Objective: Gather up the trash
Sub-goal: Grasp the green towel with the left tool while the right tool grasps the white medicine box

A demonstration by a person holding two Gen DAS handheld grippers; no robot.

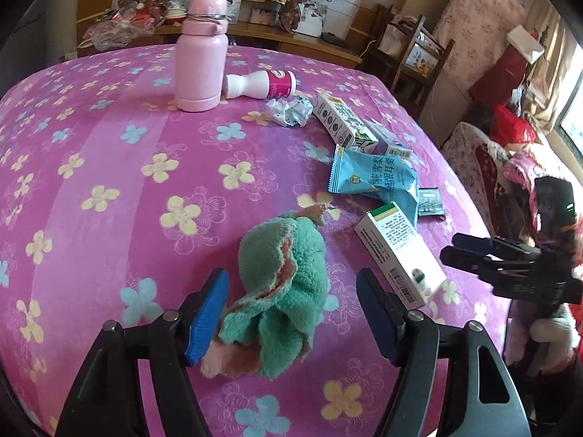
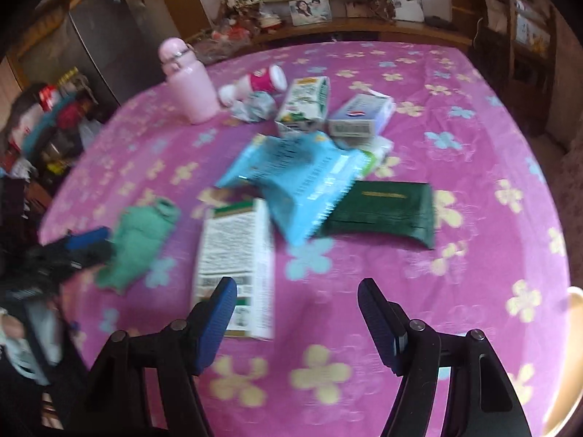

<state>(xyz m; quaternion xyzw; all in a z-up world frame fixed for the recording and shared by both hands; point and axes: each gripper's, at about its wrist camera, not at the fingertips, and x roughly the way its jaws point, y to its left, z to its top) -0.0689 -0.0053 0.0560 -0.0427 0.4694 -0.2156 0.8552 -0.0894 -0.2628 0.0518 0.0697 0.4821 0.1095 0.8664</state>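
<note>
Green plush toy [image 1: 280, 284] lies crumpled between open left jaws; right jaws open.

Bright daylight; right view motion-blurred

Left gripper [image 1: 291, 313] open, fingers [image 1: 207, 318] either side of green plush toy [image 1: 282, 291] on flowered bedspread [image 1: 109, 167]. White box [image 1: 399, 251] just right; pink bottle [image 1: 200, 62] upright beyond.

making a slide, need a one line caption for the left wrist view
Open left gripper straddling a green plush toy on a floral bedspread, trash scattered beyond.
</note>
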